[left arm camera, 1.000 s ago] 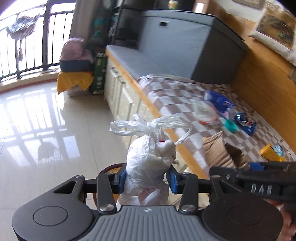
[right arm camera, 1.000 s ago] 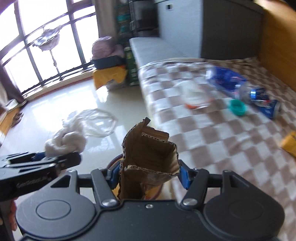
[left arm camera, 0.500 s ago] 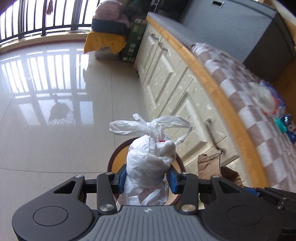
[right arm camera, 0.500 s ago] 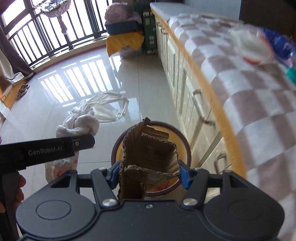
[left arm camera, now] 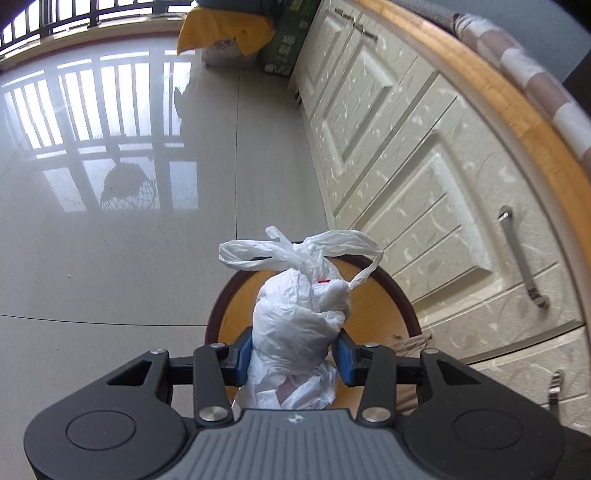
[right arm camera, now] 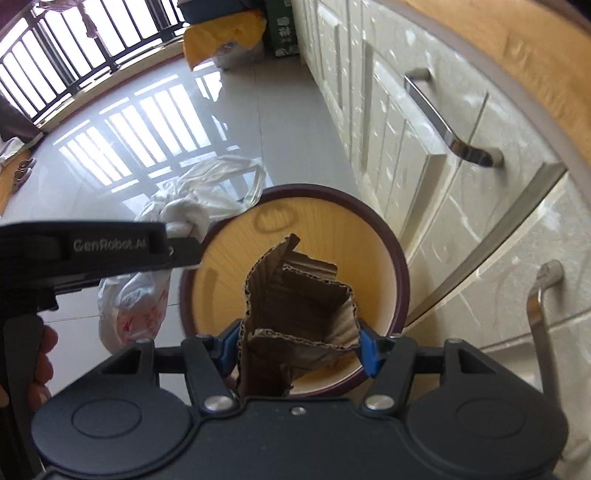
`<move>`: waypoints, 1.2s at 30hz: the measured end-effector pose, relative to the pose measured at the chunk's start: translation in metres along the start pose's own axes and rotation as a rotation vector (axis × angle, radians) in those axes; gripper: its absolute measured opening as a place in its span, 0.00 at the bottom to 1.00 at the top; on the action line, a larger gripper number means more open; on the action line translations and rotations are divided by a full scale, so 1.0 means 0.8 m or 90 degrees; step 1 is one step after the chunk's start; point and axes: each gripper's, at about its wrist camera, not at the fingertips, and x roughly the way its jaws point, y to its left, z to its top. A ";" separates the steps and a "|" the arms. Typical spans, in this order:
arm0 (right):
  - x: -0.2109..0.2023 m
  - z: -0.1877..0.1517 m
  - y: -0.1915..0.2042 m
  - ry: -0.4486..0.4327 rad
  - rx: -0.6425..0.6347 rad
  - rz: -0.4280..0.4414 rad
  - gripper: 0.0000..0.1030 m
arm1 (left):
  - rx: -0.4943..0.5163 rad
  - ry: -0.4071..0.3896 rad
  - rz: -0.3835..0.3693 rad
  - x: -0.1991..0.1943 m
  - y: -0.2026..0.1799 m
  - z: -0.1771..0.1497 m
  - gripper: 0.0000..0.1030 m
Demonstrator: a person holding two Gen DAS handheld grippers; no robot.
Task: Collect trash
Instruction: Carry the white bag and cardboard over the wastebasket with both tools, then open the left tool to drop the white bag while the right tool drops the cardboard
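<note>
Left tool (left arm camera: 293,356): blue pads part-way apart, clamped on either side of a knotted white bag (left arm camera: 301,321); the bag's tied handles stick up toward 12 o'clock, its body hangs over the bin (left arm camera: 221,306). Right tool (right arm camera: 297,345): pads set wider, clamped on a crumpled piece of cardboard (right arm camera: 295,306), which stands upright over the bin's open mouth. Bin: round, dark rim, yellow inside, on the glossy tiled floor (left arm camera: 110,258) just beside the cream cabinet (left arm camera: 424,177). Left view only: checked cloth (left arm camera: 517,70) along the cabinet's wooden top at 1 o'clock; a little cardboard shows at 4 o'clock of the bag. Right view only: the left tool seen side-on at 9 o'clock, with a person's fingers (right arm camera: 42,354) on its handle and the bag bulging below it, red print showing; the bin's whole rim and inner wall; shoes (right arm camera: 22,173) at the far left edge. Both views: balcony railing, yellow cloth (right arm camera: 221,33) and green box (left arm camera: 284,48) at 12 o'clock.
</note>
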 end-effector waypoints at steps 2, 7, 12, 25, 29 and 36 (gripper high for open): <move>0.014 0.005 -0.009 0.006 0.004 -0.009 0.61 | -0.013 0.009 -0.005 0.017 0.004 0.000 0.44; 0.044 0.026 -0.019 0.021 0.015 -0.001 0.61 | -0.064 0.046 -0.032 0.057 0.015 0.006 0.44; 0.068 0.032 -0.016 0.036 -0.001 0.004 0.61 | -0.051 0.078 -0.034 0.087 0.011 0.011 0.44; 0.099 0.046 -0.023 0.066 0.008 -0.022 0.62 | -0.037 0.117 -0.022 0.123 0.016 0.028 0.46; 0.106 0.049 -0.019 0.070 0.011 -0.024 0.62 | -0.033 0.129 -0.013 0.129 0.020 0.030 0.53; 0.105 0.051 -0.016 0.073 0.005 -0.028 0.62 | -0.033 0.142 0.017 0.129 0.036 0.032 0.68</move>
